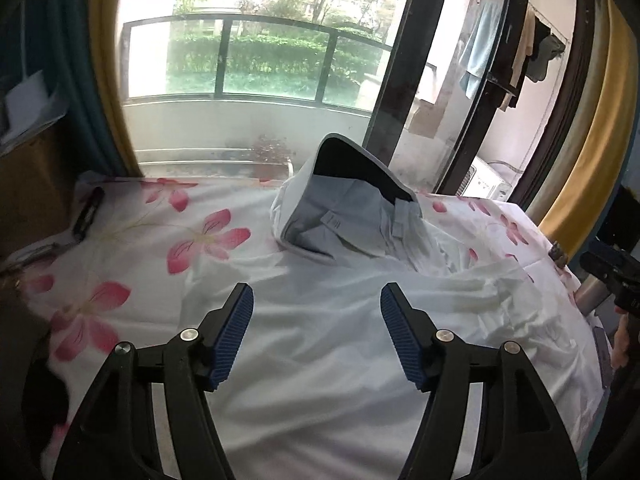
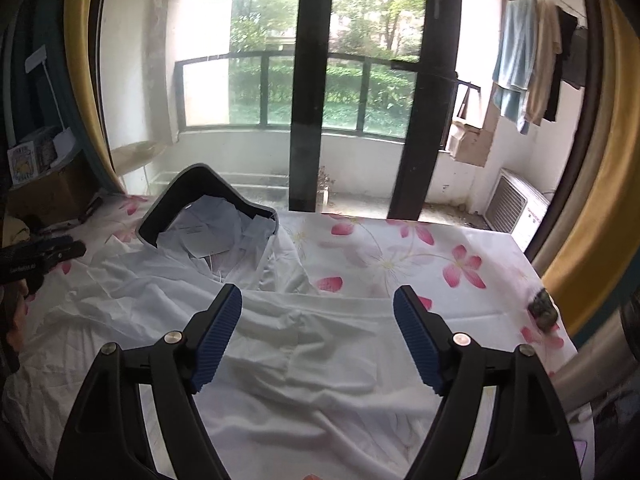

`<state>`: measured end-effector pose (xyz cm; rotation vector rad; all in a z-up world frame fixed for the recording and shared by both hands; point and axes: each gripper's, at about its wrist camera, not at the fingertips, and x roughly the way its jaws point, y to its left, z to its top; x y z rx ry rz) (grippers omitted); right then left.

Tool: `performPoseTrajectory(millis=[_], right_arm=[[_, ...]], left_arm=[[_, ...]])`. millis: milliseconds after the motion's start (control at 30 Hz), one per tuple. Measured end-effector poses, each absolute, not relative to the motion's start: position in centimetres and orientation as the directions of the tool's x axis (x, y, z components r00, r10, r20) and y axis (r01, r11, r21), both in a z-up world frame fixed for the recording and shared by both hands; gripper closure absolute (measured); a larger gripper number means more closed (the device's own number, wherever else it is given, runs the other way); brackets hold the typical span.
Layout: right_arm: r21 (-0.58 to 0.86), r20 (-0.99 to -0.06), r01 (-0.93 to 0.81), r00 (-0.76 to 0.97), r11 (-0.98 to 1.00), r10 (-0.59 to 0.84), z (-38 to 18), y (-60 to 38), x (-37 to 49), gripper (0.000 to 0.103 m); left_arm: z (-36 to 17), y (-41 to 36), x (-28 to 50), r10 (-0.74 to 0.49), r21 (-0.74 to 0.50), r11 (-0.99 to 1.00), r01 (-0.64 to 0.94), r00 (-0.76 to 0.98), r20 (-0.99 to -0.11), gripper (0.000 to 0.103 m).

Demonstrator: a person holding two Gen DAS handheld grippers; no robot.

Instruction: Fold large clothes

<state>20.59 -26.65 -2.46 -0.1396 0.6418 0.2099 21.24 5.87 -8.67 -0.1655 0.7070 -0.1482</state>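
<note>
A large white hooded garment [image 1: 320, 340] lies spread and wrinkled on the flowered bed sheet [image 1: 192, 240]. Its hood [image 1: 348, 200], dark-lined with a grey rim, stands up at the far end. In the right wrist view the same garment [image 2: 280, 344] fills the near bed and the hood [image 2: 208, 208] sits at the far left. My left gripper [image 1: 317, 300] hovers open above the garment's body with nothing between its blue pads [image 1: 236, 336]. Over the garment's right part my right gripper [image 2: 318, 304] is likewise open and empty. The other gripper [image 2: 40, 258] shows at the left edge of the right wrist view.
Glass balcony doors with a dark frame [image 2: 312, 100] stand just beyond the bed's far edge. Yellow curtains [image 2: 580, 240] hang at both sides. A cardboard box [image 2: 48, 188] and clutter sit to the left. A small dark object [image 2: 542, 312] lies at the bed's right edge.
</note>
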Motion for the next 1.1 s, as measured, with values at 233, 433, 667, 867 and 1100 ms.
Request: performPoseTrajectory(millis=[233, 433, 667, 867, 1100], right_arm=[[-0.094, -0.670, -0.303, 0.724, 0.948, 0.165, -5.1, -25.1, 27.4, 0.025], [-0.077, -0.725, -0.384, 0.655, 0.920, 0.212, -7.7, -23.0, 33.5, 0.025], [-0.120, -0.740, -0.460, 0.632, 0.880, 0.229, -9.9, -19.2, 40.1, 0.026], [-0.109, -0.765, -0.492, 0.596, 0.863, 0.243, -11.6, -17.7, 43.6, 0.026], [-0.079, -0.788, -0.496, 0.562, 0.865, 0.251, -12.7, -17.3, 44.0, 0.096]], left_arm=[[-10.4, 5.2, 27.2, -0.184, -0.154, 0.982, 0.109, 0.722, -0.667, 0.034], [-12.7, 5.6, 31.0, -0.171, -0.147, 0.985, 0.094, 0.691, -0.703, 0.034], [-15.1, 7.2, 32.3, -0.163, -0.179, 0.983, 0.044, 0.662, -0.732, 0.034], [-16.2, 8.3, 32.2, -0.159, -0.200, 0.980, 0.013, 0.656, -0.738, 0.034], [-16.7, 9.2, 31.7, -0.156, -0.215, 0.977, -0.008, 0.661, -0.734, 0.034]])
